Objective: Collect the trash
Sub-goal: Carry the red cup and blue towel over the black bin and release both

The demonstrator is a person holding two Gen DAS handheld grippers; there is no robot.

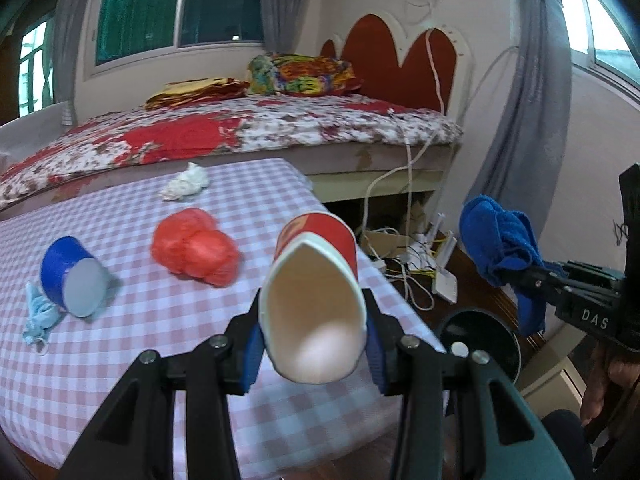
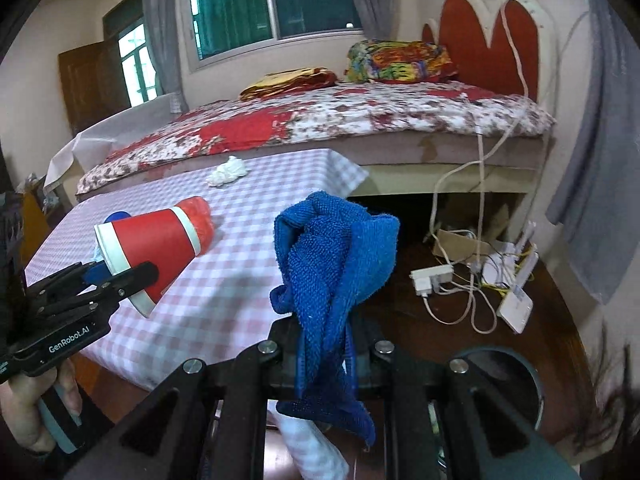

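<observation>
trash sits all over the pink-and-white checked tablecloth (image 1: 120,340) on the table: a crumpled red plastic bag (image 1: 194,246) in the middle, a blue plastic cup (image 1: 72,276) tipped on its side near the left edge, a wadded light-blue face mask (image 1: 38,316) touching that cup, and a scrunched white tissue (image 1: 186,186) toward the far edge by the bed (image 1: 240,128).

the left gripper (image 1: 314,340) pinches a red paper cup with a white rim (image 1: 316,292), its blue pads (image 1: 252,356) pressing the rim from both sides so the mouth is squashed into a pointed oval. the cup is off the cloth, held above the table's right edge, open end facing the camera. in the right wrist view you can see the same cup (image 2: 154,252) lying sideways in the grip, with a person's hand (image 2: 36,412) round the handle.

the right gripper (image 2: 326,356) is clamped tight on a blue terry cloth rag (image 2: 332,264), which bunches up above the jaws and hangs down below them. it hovers past the table's corner, over dark wooden floor (image 2: 400,320) with tangled white cables (image 2: 460,296) and a white power strip (image 2: 432,278). a round dark bin (image 1: 480,340) sits low, just beside the table.
</observation>
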